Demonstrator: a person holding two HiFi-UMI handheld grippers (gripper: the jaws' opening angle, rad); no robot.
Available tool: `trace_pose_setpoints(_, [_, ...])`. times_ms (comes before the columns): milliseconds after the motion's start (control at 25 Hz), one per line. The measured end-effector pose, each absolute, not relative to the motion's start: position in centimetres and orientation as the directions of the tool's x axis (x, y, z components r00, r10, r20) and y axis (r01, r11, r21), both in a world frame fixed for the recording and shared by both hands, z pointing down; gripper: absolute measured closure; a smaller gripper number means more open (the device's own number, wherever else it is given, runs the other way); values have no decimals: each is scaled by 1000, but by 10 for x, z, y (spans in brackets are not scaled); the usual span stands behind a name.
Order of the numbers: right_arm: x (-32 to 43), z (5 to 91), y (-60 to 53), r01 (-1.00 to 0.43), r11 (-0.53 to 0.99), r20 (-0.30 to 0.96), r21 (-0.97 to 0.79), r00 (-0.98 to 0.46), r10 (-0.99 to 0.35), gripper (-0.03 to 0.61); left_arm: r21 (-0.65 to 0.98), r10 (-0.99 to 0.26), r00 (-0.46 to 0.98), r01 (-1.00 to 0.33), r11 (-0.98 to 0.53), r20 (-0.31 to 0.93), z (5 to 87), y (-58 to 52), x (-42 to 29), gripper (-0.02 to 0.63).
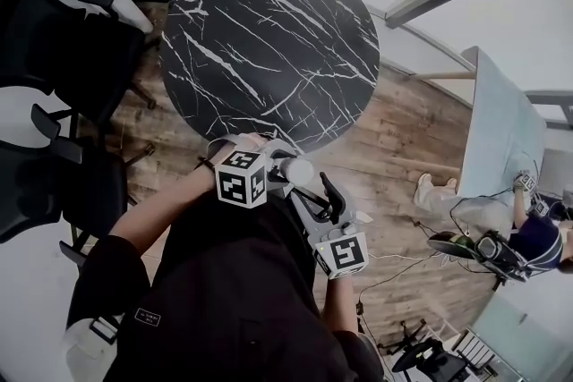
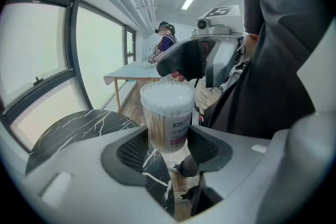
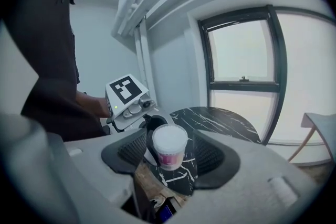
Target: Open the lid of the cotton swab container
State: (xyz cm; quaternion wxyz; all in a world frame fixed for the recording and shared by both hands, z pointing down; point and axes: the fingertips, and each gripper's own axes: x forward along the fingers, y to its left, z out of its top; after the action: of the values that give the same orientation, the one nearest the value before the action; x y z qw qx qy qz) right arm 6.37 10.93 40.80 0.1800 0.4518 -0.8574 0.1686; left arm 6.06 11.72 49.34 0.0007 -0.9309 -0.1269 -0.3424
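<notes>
Clear swab container (image 2: 167, 113) clamped in left tongs (image 2: 167, 140), before spread right tongs (image 3: 170, 152).

The table (image 1: 269, 40) at 12 o'clock in the head view is black marble veined with white. The floor (image 1: 421, 130) is brown wood plank. The chairs (image 1: 54, 58) at 9 o'clock are black, and so is the shirt (image 1: 233, 300) at 6 o'clock. The container (image 2: 167, 113) is clear, with white tips (image 2: 167, 94), tan sticks (image 2: 156, 128) and a white label (image 2: 178, 131) banded purple. The left gripper (image 2: 168, 148) and right gripper (image 3: 170, 157) are grey with black meshed pads (image 2: 131, 150). Each cube (image 1: 242, 181) bears black-and-white square markers.
</notes>
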Motion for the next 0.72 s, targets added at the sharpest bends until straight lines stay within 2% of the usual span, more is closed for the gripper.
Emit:
trace_pose_setpoints(320, [61,417,115,-837,527,511,-145,-520,-685,307,64,240,728,261,-963,642,489,130,69,374])
trace_pose_setpoints(720, [66,430,123,-863,500,547,-75,-455,-703,311,57,272,722,307,-950,636,489,150,78,374])
